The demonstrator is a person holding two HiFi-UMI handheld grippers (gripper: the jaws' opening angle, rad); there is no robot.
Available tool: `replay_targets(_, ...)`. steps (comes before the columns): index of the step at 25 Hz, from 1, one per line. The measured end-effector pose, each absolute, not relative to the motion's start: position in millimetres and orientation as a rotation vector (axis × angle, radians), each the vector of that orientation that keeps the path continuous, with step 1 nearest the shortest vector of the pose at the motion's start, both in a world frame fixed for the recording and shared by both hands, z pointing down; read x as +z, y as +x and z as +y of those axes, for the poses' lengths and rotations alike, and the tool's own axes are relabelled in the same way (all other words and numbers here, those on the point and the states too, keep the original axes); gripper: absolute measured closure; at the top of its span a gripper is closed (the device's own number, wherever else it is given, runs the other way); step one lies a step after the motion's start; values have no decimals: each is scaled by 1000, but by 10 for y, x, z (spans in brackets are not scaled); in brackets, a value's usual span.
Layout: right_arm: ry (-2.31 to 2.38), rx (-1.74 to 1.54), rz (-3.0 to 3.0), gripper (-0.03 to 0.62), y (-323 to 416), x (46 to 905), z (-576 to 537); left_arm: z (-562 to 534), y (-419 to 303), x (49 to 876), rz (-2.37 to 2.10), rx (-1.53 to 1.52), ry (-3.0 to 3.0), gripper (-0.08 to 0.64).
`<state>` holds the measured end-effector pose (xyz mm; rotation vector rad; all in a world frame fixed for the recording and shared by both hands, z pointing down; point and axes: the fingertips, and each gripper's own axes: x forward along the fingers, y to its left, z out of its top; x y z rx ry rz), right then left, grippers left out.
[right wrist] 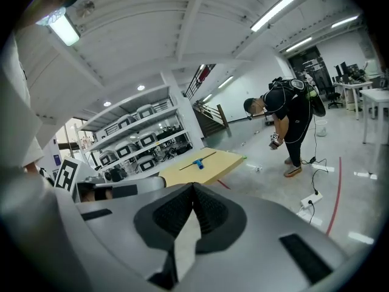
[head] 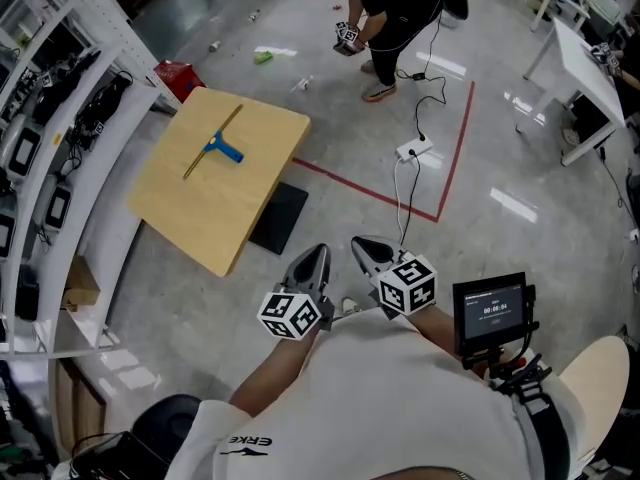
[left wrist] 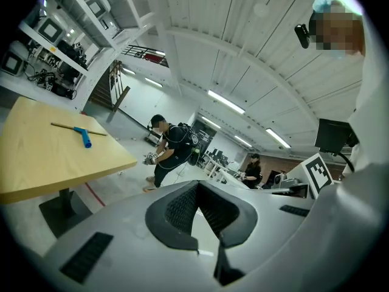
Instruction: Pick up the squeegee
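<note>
The squeegee point(head: 222, 146), with a blue handle and a long thin blade, lies on a light wooden table point(head: 220, 208) at the upper left of the head view. Both grippers hover over the floor close to my body, well short of the table. My left gripper point(head: 315, 258) is shut and holds nothing. To its right my right gripper point(head: 368, 251) also has its jaws together and is empty. The left gripper view has the squeegee point(left wrist: 83, 135) far off on the table point(left wrist: 36, 157), left of the left gripper point(left wrist: 197, 184). The right gripper view shows the squeegee point(right wrist: 197, 162) small, beyond the right gripper point(right wrist: 194, 185).
Shelving racks point(head: 50, 118) line the left wall behind the table. A person in black point(head: 390, 18) bends over on the far floor. A power strip with cables point(head: 412, 150) and red floor tape point(head: 450, 168) lie ahead. A white table point(head: 585, 63) stands far right.
</note>
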<state>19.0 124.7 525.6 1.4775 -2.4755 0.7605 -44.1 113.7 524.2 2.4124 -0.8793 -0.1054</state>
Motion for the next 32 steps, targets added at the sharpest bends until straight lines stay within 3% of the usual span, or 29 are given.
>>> replay_targets(20, 1219, 737, -2562, 588, -317, 5307, 488, 560, -1035, 5363, -1137, -137, 2260, 555)
replay_targets(32, 1001, 719, -2653, 588, 55, 5171, -698, -566, -702, 5342, -1382, -105, 2120, 555)
